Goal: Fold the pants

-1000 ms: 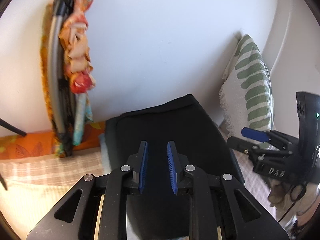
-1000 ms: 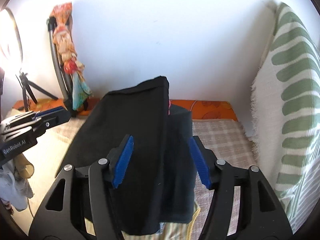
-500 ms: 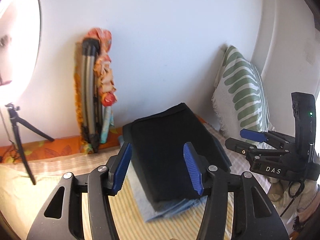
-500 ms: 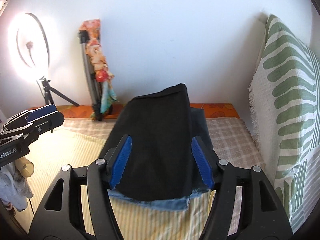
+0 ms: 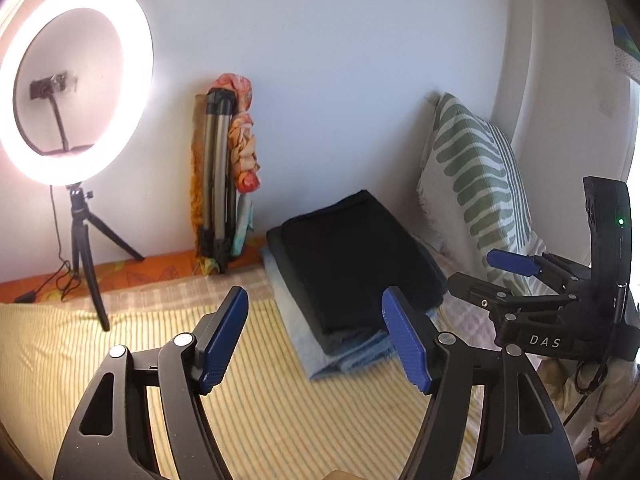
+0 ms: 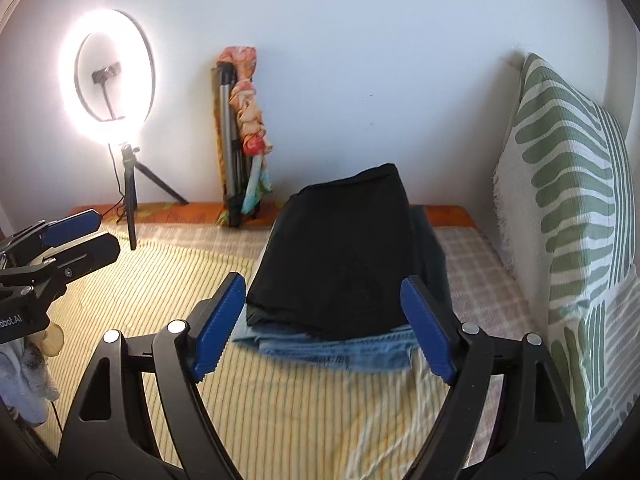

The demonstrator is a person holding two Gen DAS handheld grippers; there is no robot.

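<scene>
Both grippers now sit back from the folded black pants (image 6: 340,256); the left gripper (image 5: 316,344) and right gripper (image 6: 324,320) have just been opening, nothing between them, pants at twelve o'clock.

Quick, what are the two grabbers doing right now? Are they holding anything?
Left gripper: open, jaws just widened, holding nothing.
Right gripper: open, jaws just widened, holding nothing; the black pants lie folded beyond it.

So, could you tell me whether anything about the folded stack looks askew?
Slightly: the folded black pants sit skewed on the folded light-blue jeans, whose edge pokes out in front. Nothing is spilled or damaged.
</scene>
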